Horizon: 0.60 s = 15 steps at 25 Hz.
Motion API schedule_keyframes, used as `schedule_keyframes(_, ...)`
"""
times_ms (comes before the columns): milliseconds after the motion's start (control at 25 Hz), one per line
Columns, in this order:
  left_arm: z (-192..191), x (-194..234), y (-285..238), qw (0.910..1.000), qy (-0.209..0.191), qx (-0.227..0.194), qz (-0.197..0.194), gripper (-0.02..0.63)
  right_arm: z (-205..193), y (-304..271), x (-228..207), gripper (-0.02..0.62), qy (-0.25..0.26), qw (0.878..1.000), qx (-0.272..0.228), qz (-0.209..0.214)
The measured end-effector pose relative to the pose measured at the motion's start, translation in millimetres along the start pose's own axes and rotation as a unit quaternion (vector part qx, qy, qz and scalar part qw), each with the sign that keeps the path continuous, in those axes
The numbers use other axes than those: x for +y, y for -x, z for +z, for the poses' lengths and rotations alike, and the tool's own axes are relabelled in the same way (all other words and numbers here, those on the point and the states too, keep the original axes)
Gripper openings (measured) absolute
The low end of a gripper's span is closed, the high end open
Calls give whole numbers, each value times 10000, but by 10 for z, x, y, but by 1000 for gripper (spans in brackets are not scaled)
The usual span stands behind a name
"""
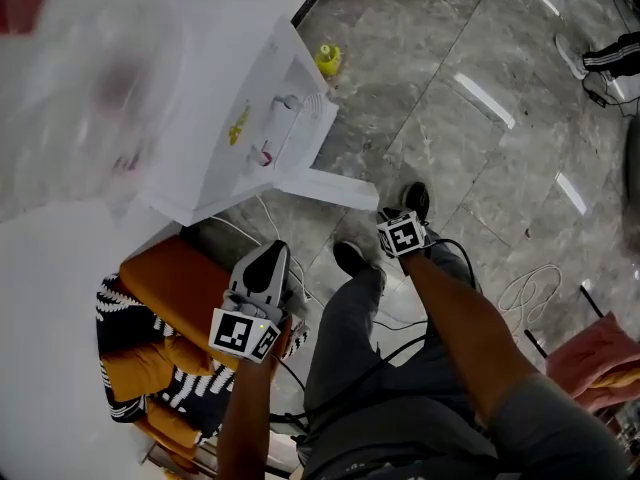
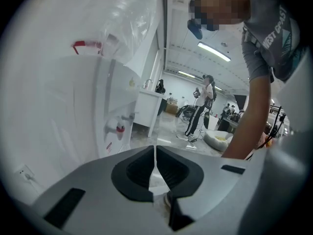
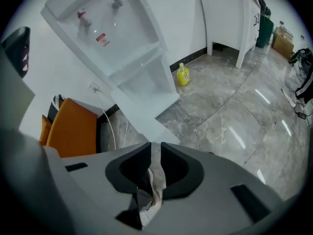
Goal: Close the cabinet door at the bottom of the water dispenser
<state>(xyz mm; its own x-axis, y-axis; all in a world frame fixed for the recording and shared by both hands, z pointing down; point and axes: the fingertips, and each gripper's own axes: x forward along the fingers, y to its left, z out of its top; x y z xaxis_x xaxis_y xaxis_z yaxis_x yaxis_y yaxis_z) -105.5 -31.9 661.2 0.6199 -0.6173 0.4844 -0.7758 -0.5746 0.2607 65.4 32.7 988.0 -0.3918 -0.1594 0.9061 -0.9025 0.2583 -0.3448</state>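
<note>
The white water dispenser [image 1: 235, 118] stands at the upper left of the head view, with a clear water bottle [image 1: 100, 88] on top, blurred. Its bottom cabinet door [image 1: 325, 188] hangs open, swung out over the grey floor. The right gripper view shows the taps, the open compartment [image 3: 142, 82] and the door panel [image 3: 139, 119] just ahead of the jaws. My left gripper [image 1: 270, 258] is held low beside the dispenser, jaws together on nothing [image 2: 155, 155]. My right gripper [image 1: 402, 233] hovers near the door's free edge, also shut and empty [image 3: 155, 153].
An orange chair [image 1: 175, 283] with a striped cloth stands left of my legs. A yellow bottle [image 1: 328, 60] sits on the floor by the dispenser. Cables [image 1: 530, 288] lie on the floor at the right. A white table [image 3: 230, 13] and a standing person [image 2: 203, 102] are farther off.
</note>
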Motion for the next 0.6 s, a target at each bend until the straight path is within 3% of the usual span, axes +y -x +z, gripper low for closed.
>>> schedule_keyframes(280, -241, 137, -1, 9998, 54, 32, 197, 29, -252, -351, -61, 69, 103, 9994, 205, 266)
schedule_keyframes(600, -388, 209, -19, 9992, 123, 104, 372, 29, -21, -462, -175, 52, -223, 9994, -49, 246)
